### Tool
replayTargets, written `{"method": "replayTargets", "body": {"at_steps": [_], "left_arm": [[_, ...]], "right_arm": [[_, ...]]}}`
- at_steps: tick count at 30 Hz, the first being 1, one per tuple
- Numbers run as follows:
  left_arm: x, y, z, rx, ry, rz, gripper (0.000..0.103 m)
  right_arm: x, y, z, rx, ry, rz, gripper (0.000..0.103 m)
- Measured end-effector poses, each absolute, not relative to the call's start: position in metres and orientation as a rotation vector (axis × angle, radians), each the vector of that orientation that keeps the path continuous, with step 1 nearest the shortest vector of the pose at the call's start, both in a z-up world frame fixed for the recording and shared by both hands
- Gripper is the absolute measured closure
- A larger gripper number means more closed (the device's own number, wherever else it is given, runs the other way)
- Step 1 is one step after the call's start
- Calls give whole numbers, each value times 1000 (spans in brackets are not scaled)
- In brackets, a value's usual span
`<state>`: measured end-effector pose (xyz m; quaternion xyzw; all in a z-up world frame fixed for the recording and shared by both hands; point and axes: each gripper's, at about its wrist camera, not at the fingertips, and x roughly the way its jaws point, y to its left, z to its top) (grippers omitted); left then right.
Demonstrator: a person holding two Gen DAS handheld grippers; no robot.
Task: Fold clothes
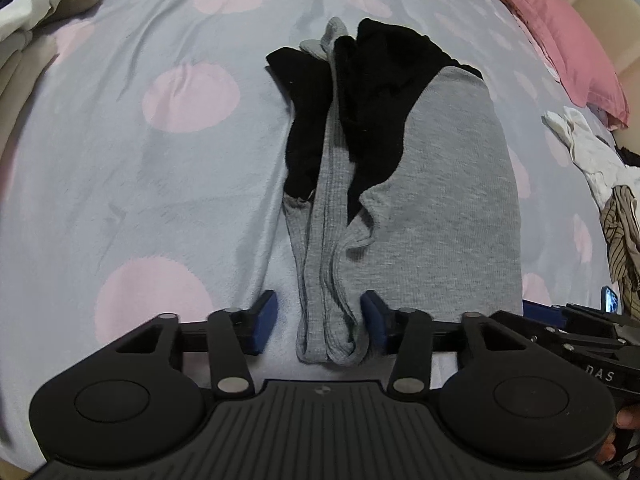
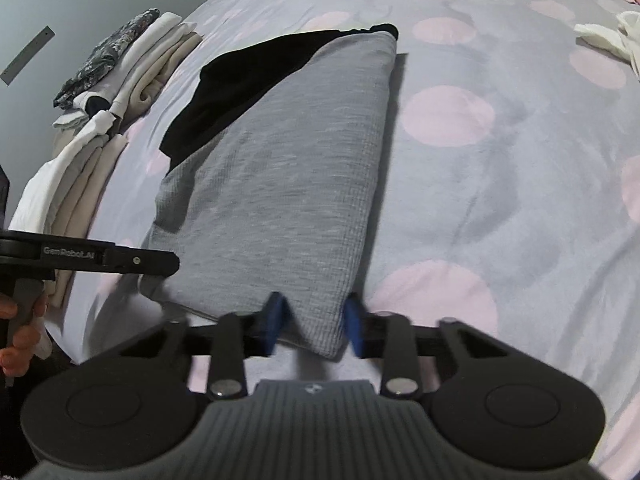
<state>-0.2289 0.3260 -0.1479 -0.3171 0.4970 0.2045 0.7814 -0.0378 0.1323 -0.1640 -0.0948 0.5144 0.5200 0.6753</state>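
A grey and black garment (image 1: 440, 184) lies folded lengthwise on the bed, its sleeves bunched along the left edge. My left gripper (image 1: 318, 322) is open, its blue pads on either side of the bunched grey hem (image 1: 326, 340), not closed on it. In the right wrist view the same garment (image 2: 288, 168) stretches away from me. My right gripper (image 2: 314, 326) is open with its blue pads straddling the near corner of the grey cloth (image 2: 320, 332). The left gripper's body also shows in the right wrist view (image 2: 100, 258) at the left.
The bed has a grey sheet with pink dots (image 1: 120, 160). A pile of folded beige and white clothes (image 2: 100, 128) sits at the left. A pink pillow (image 1: 560, 36) and crumpled white and striped clothes (image 1: 592, 168) lie at the right.
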Motion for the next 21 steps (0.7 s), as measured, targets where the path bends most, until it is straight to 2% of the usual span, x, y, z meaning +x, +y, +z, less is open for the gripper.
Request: {"method": "replayTargets", "body": {"at_steps": [1,2,4,16,21], "left_arm": [[-229,327,-148,-698,1069,428,85],[-229,328,-148,-716,1065,416,89],[-231,330,-147,-744,1060,401,91],[-249,319,-112,-779,1025,279,93],[-256,303,-118,-768,1091,262,93]], "right_arm": [[-36,131,-163,-199,1164,1170,82],[-35,130,-163,-185,1172,1171,85],[-32,129,-161,-156,1187,1173,88],[-29,98,-124,-137,1274,1169,90],[-38,86,-129,-177,1313,1170,90]]}}
